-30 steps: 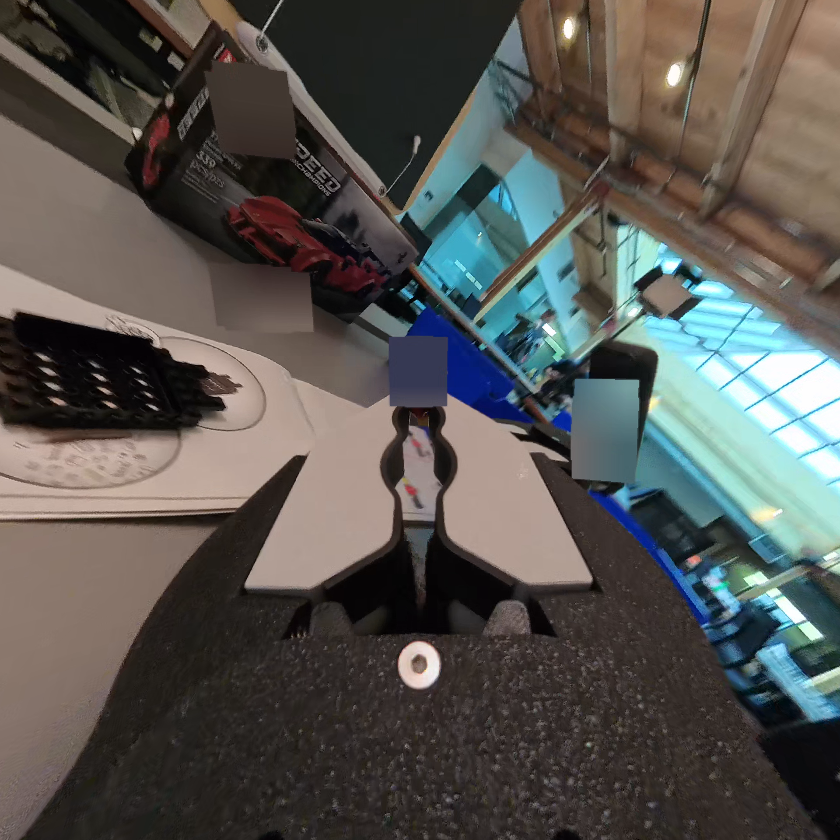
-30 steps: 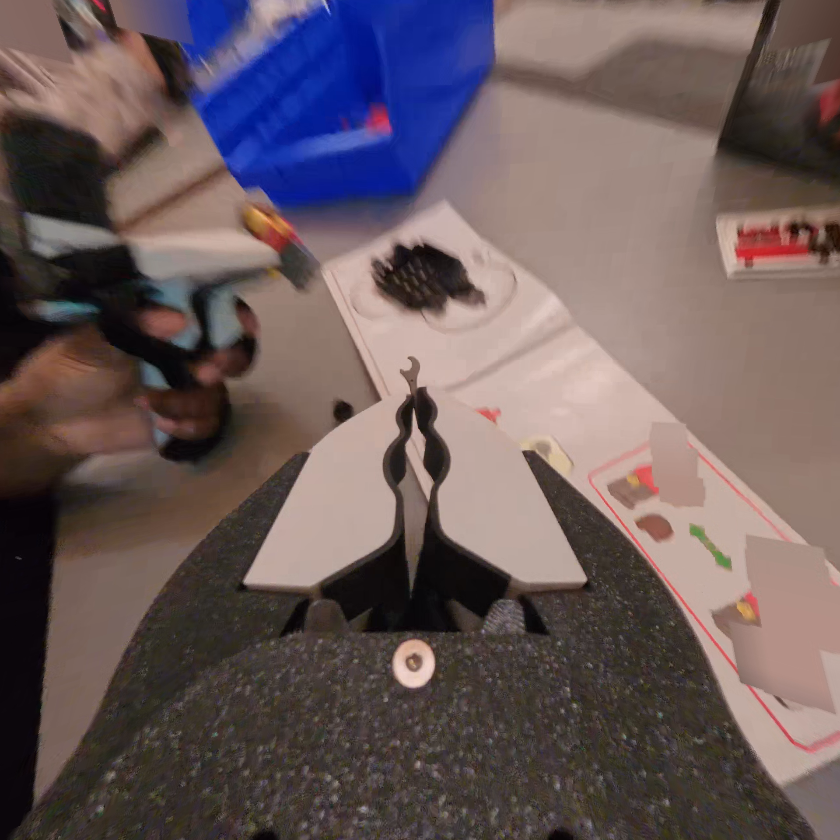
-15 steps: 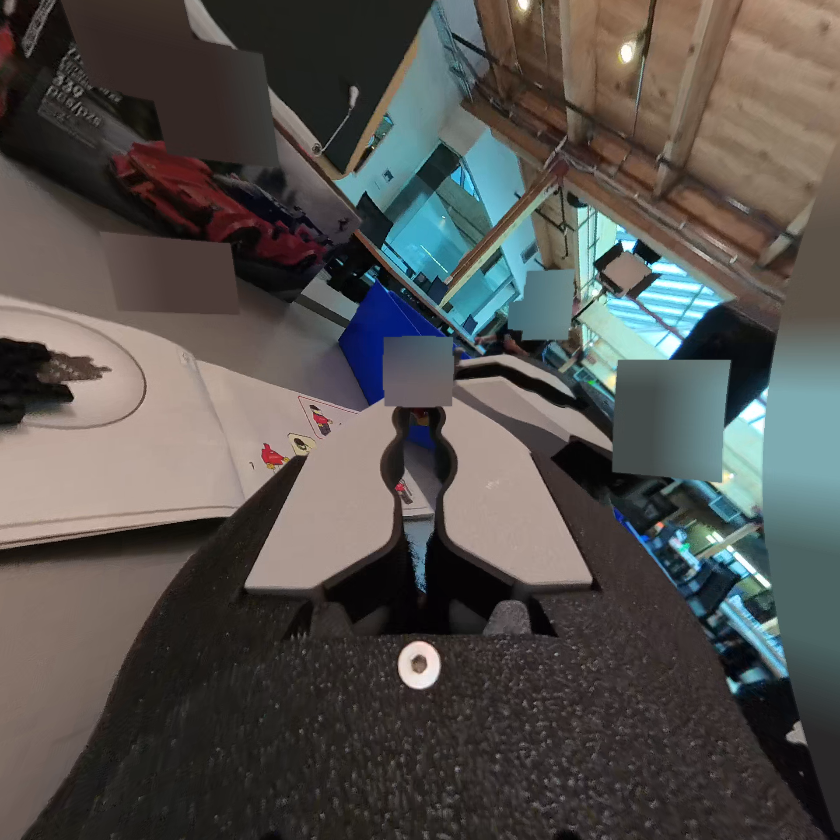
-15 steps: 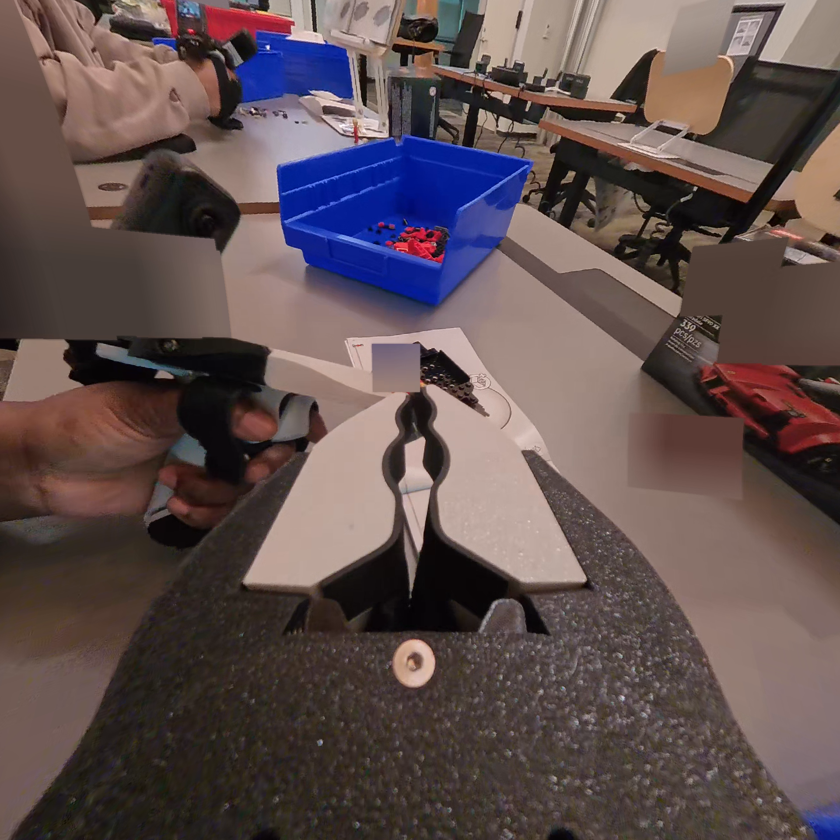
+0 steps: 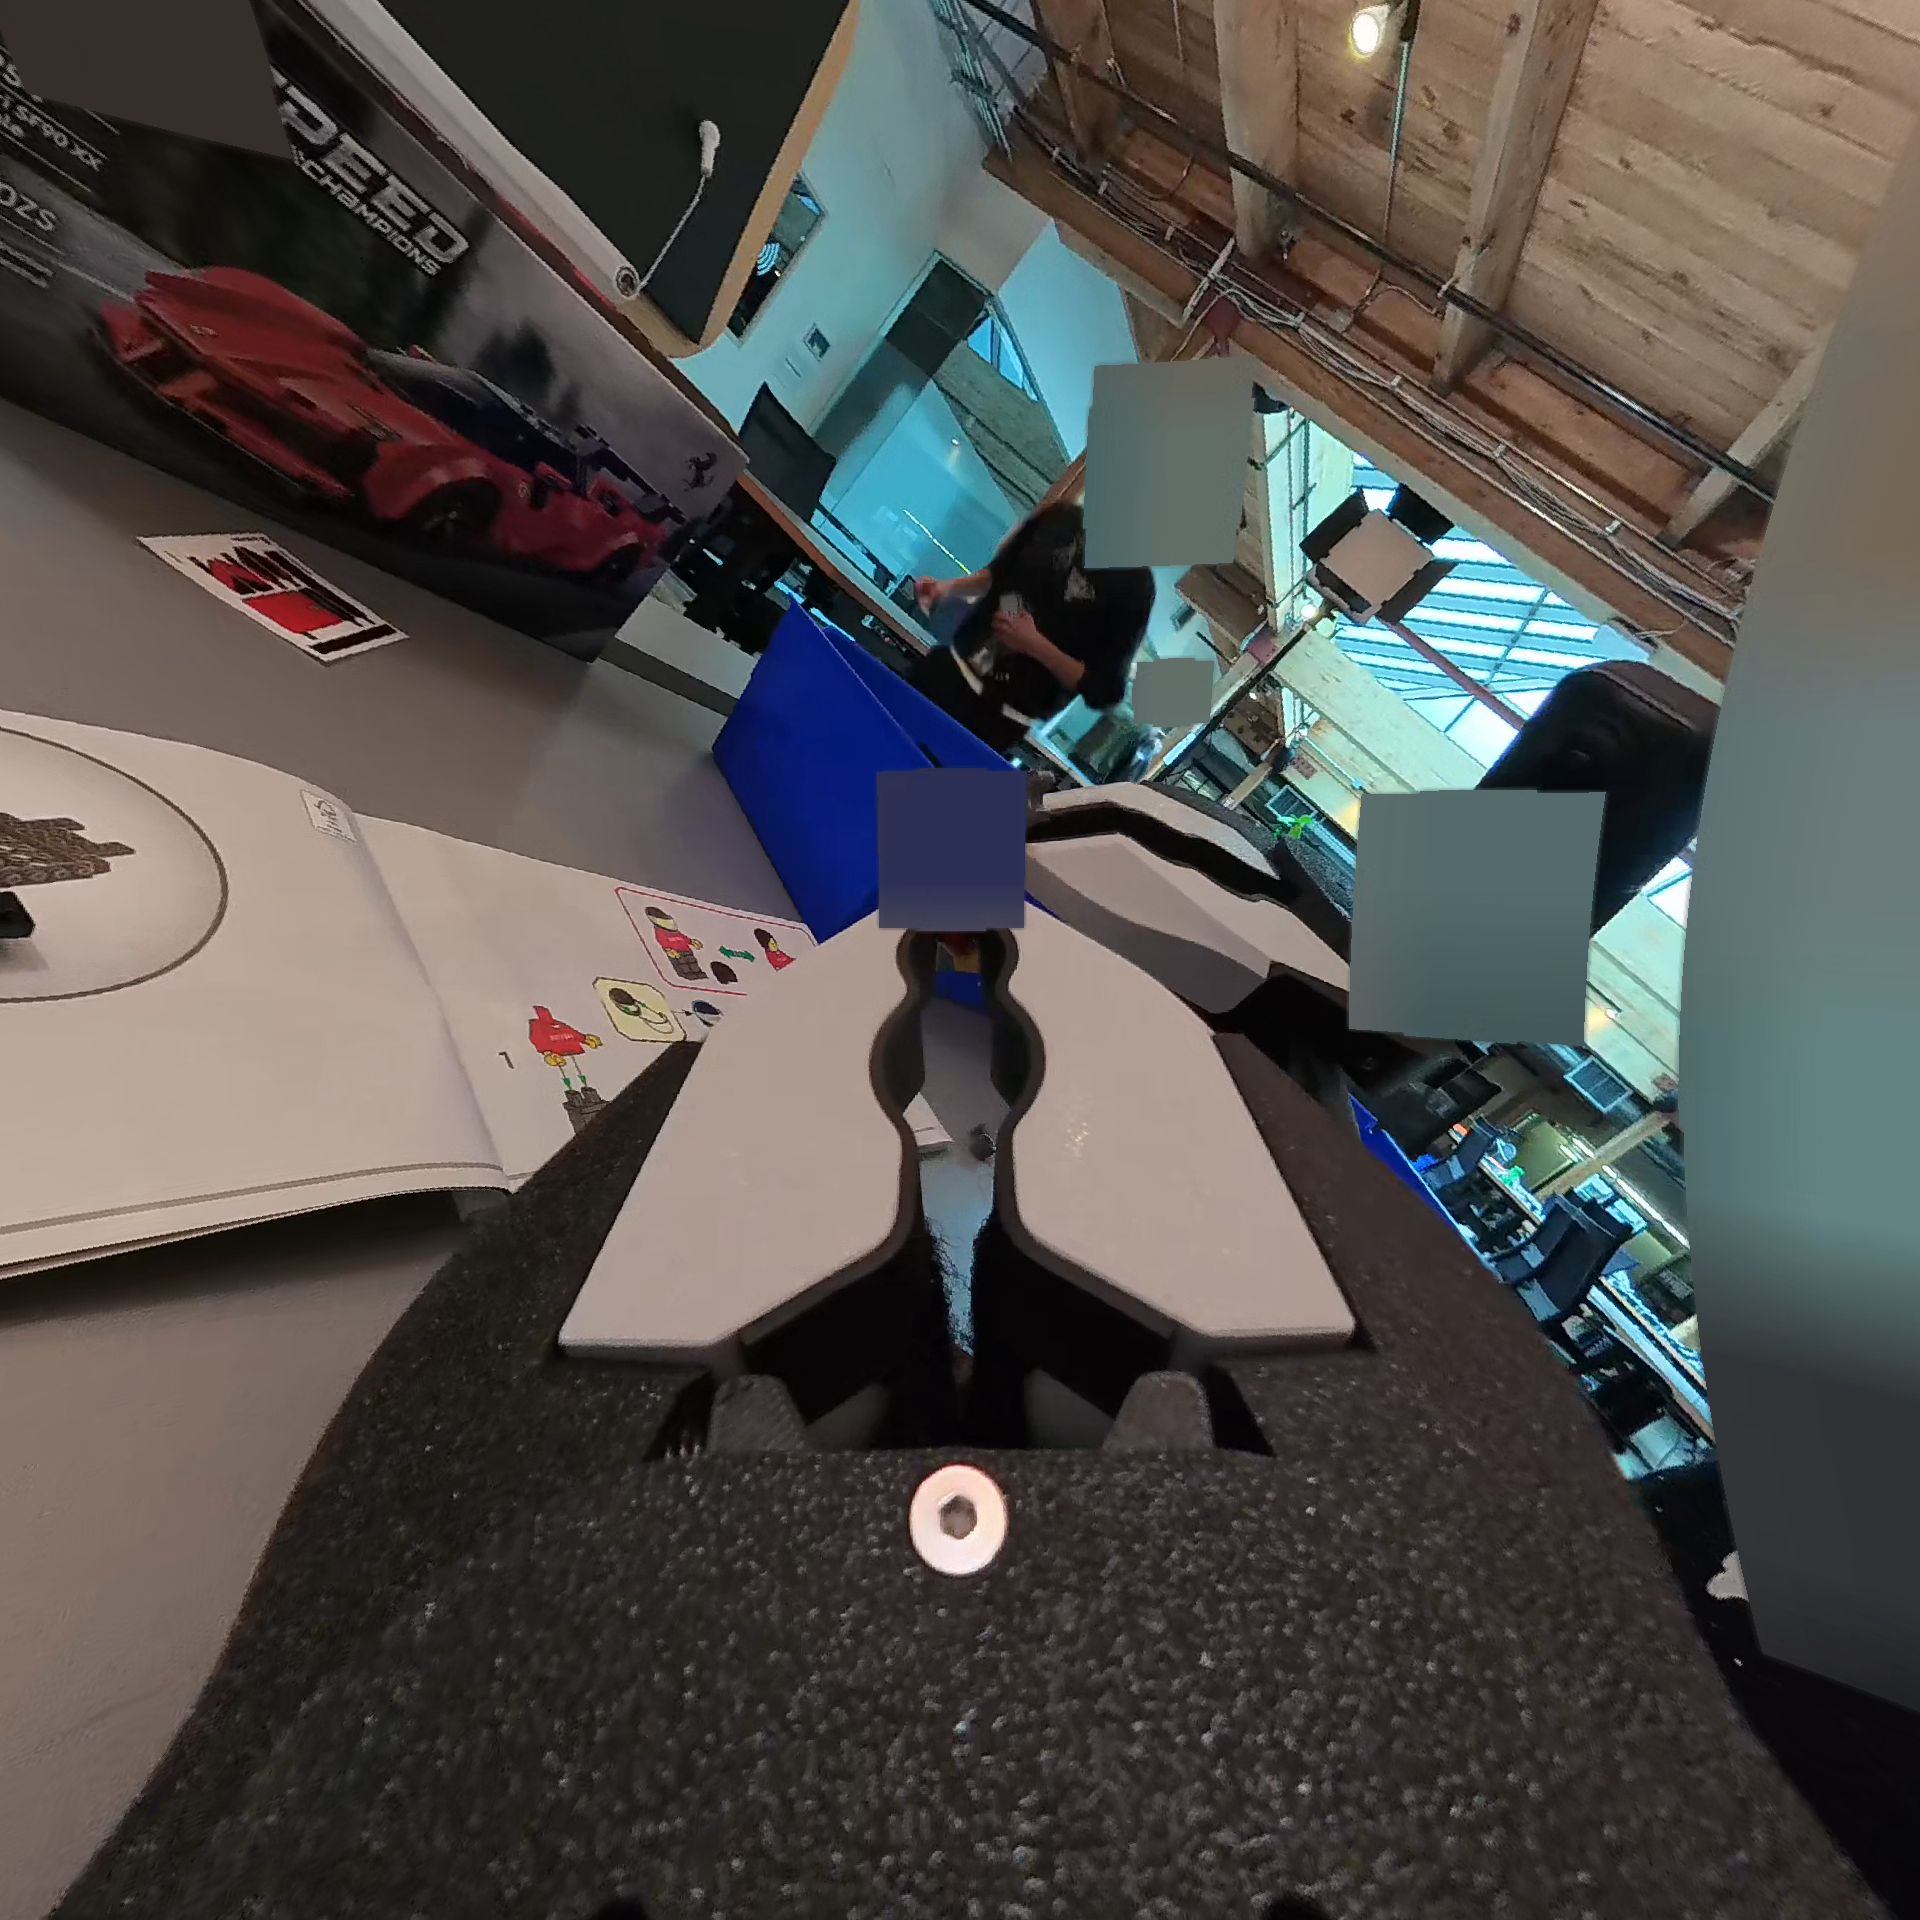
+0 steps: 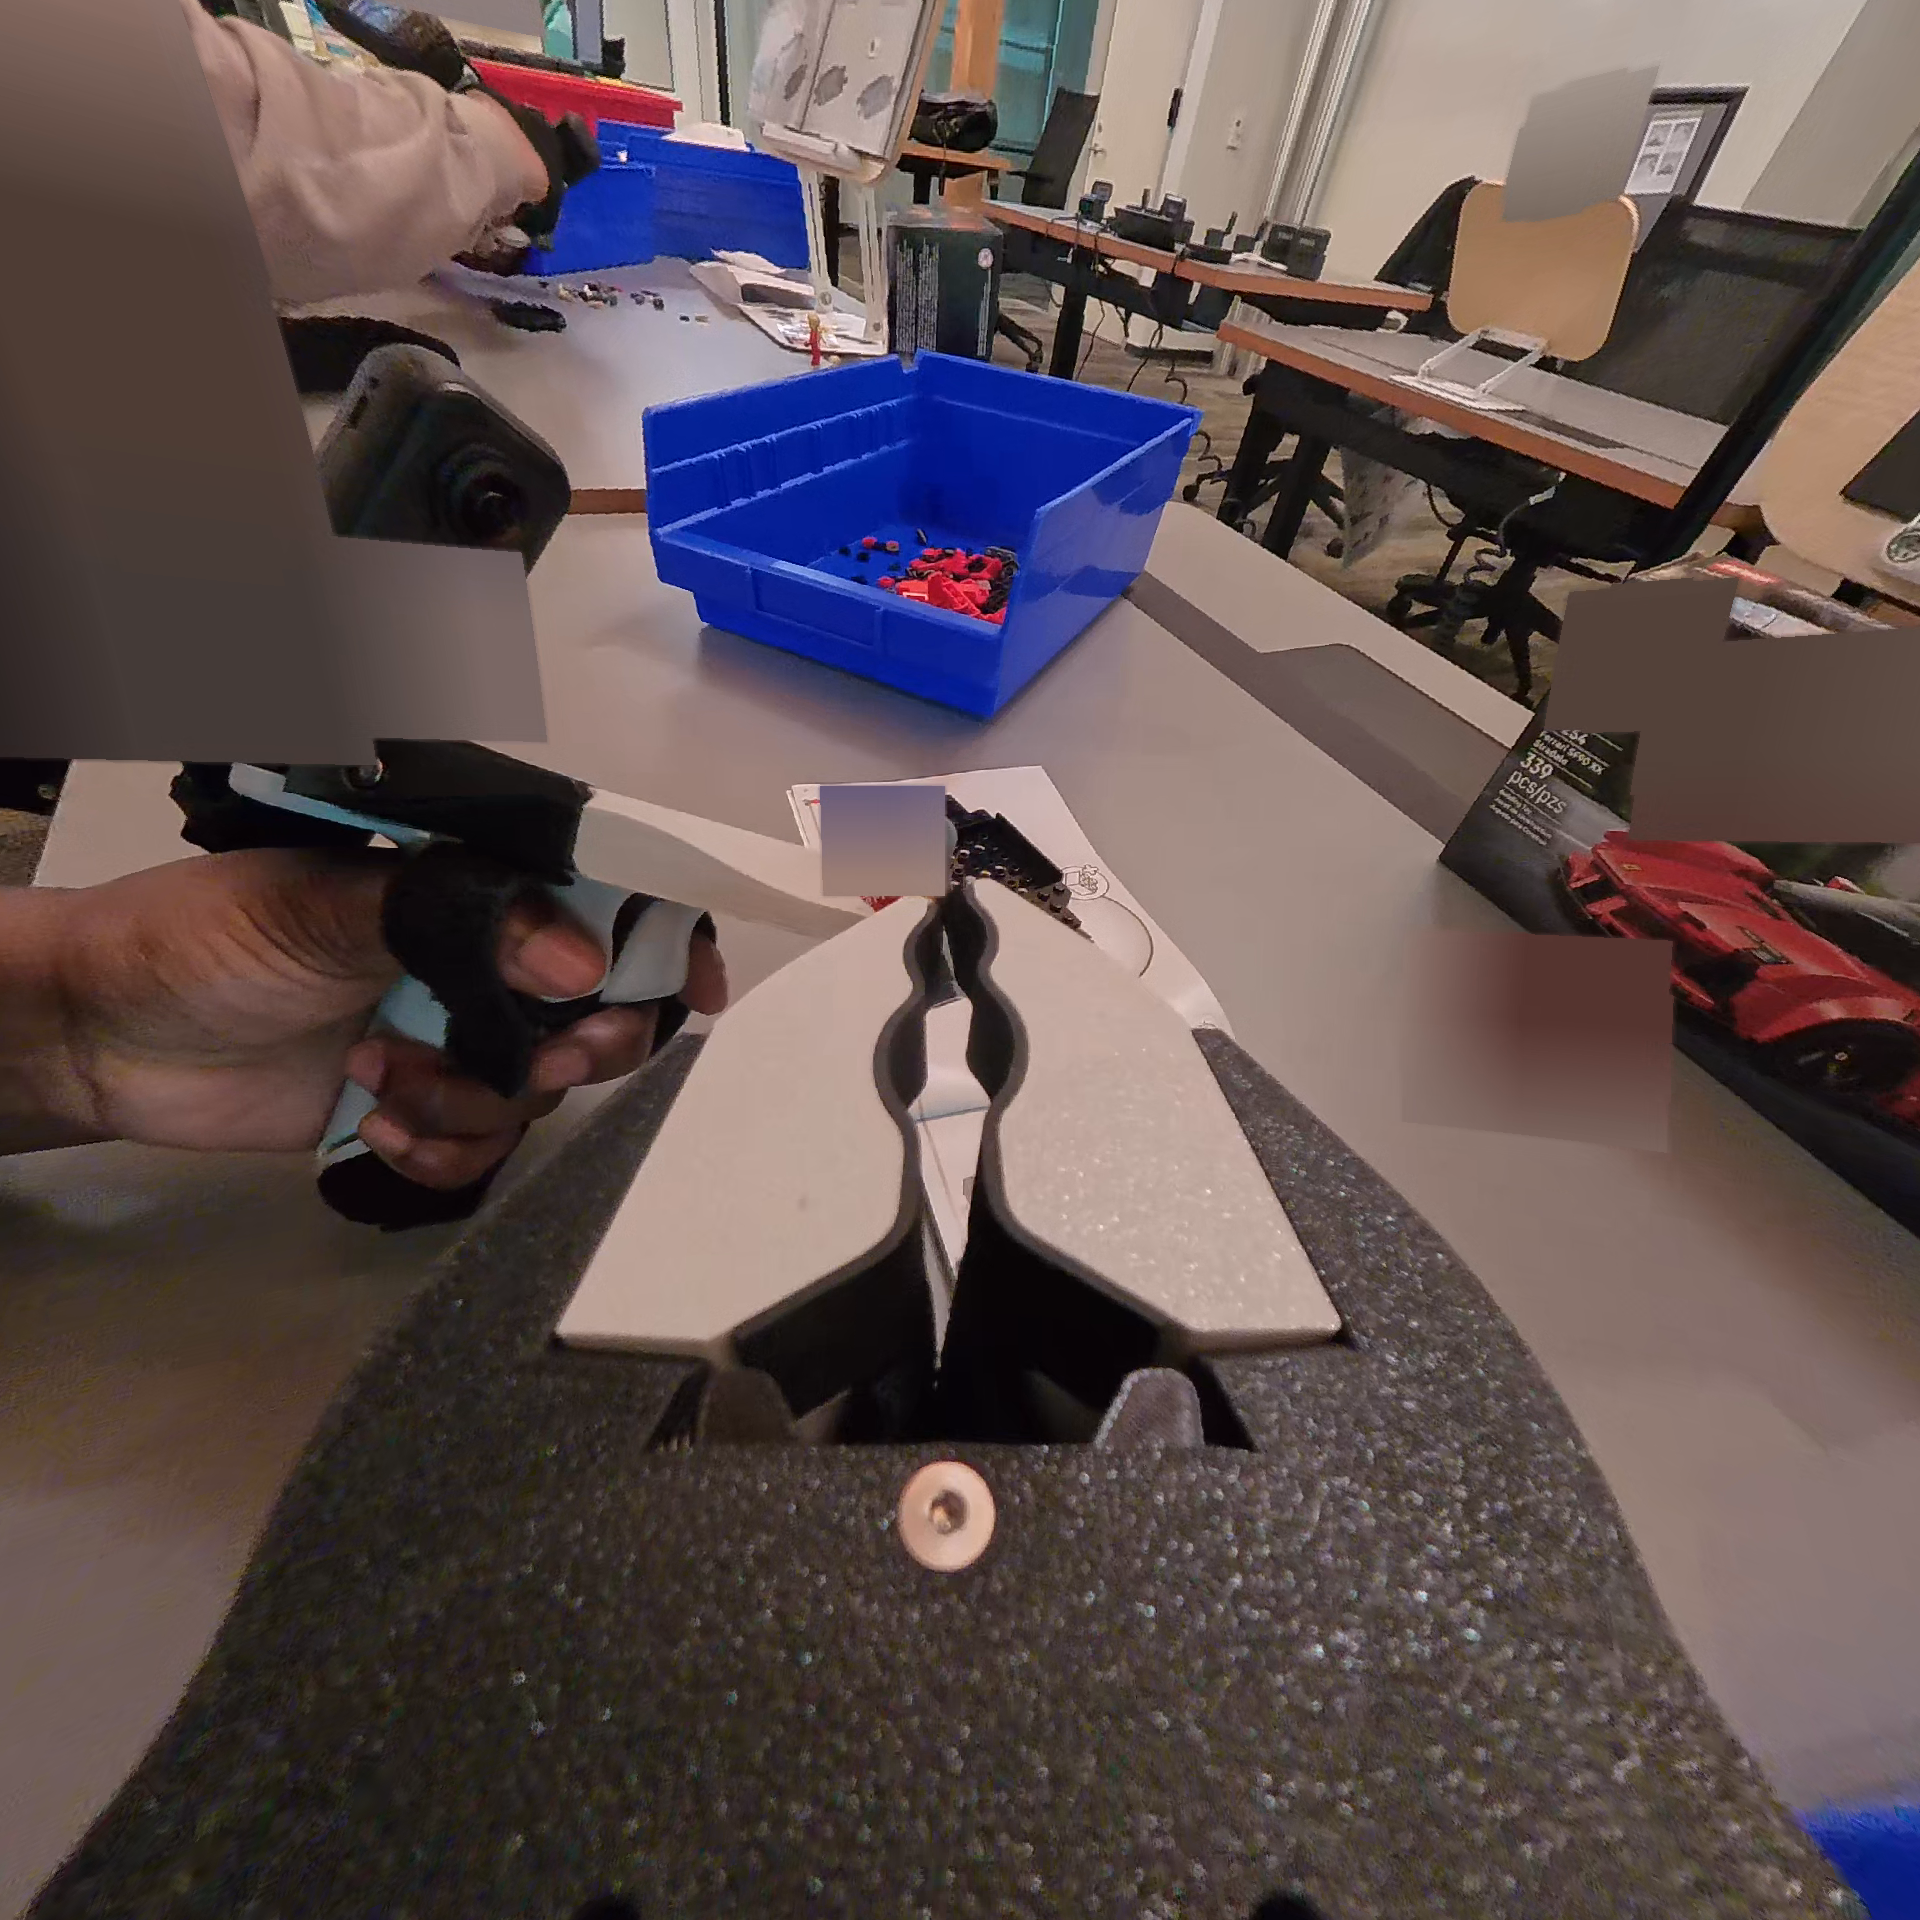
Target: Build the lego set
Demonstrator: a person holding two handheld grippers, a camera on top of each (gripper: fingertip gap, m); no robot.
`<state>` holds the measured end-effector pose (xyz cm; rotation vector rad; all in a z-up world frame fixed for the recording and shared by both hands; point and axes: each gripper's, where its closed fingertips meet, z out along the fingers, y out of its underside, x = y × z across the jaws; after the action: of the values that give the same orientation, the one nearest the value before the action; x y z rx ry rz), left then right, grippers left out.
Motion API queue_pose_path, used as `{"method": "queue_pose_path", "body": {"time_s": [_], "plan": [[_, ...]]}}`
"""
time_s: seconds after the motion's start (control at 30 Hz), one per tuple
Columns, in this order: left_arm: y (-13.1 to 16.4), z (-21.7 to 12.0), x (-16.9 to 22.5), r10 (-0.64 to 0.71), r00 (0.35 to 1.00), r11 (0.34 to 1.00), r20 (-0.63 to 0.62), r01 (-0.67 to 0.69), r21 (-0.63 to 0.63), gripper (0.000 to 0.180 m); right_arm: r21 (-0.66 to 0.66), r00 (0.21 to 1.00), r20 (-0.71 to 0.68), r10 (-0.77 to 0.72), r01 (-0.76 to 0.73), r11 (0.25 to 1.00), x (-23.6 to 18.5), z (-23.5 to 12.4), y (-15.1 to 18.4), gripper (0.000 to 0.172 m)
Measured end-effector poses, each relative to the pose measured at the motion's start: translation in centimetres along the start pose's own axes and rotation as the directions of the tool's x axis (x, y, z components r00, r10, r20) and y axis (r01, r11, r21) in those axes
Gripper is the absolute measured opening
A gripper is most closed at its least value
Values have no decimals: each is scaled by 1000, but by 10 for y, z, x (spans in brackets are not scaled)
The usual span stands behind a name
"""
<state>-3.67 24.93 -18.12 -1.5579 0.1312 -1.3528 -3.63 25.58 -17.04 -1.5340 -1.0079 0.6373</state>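
Grey desk [image 6: 1299,790] lies bare ahead of both pairs of fingers, up to one blue bin [image 6: 914,582] standing well beyond the tips; a heap of red and black pieces [image 6: 951,577] is seen in its far right corner. Behind the bin the desk's edge is met, with other desks and chairs past it. Right of the right gripper's fingers, open surface runs as far as one dark box printed with a red car [image 6: 1766,935], and a darker strip crosses the desk beyond it. Little free room is left on the other side, where the left gripper [image 5: 956,940] is held in one hand [image 6: 208,997] and reaches in just ahead of the right gripper [image 6: 951,914].

One open instruction booklet [image 5: 312,987] is spread under and ahead of the fingers, its near edge lying left of the left fingers. One black studded plate [image 6: 1023,852] rests on it, just beyond the right fingertips. One small sticker sheet [image 5: 275,597] is laid far to the left of the left fingers, beside the box.

The left fingers are clamped on one small red and yellow piece [image 5: 958,948] at their very tips, which are partly masked. The right fingers are drawn together, with only a thin slit left between them; whether anything thin is pinched there cannot be told. Two grippers are counted, tip close to tip.
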Motion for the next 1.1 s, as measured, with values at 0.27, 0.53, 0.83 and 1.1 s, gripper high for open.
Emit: {"method": "queue_pose_path", "body": {"time_s": [0.27, 0.53, 0.83, 1.1], "plan": [[0, 0, -1, -14, 1000, 1000, -1, 14, 4, 7, -6, 1000, 11, -6, 6, 1000, -3, 0, 2, 2], [4, -1, -1, 159, 987, 985, 25, -156, -79, 7, -13, 1000, 20, -11, 11, 1000, -5, -2, 5, 2], [4, -3, -2, 801, 594, 580, 81, -734, -353, 7, -8, 998, 17, -58, 58, 998, -8, -7, 12, 1], [5, 0, -1, 922, 366, 386, 128, -833, -397, 7, 41, 999, -24, 26, -25, 999, -5, -10, 15, 1]]}}
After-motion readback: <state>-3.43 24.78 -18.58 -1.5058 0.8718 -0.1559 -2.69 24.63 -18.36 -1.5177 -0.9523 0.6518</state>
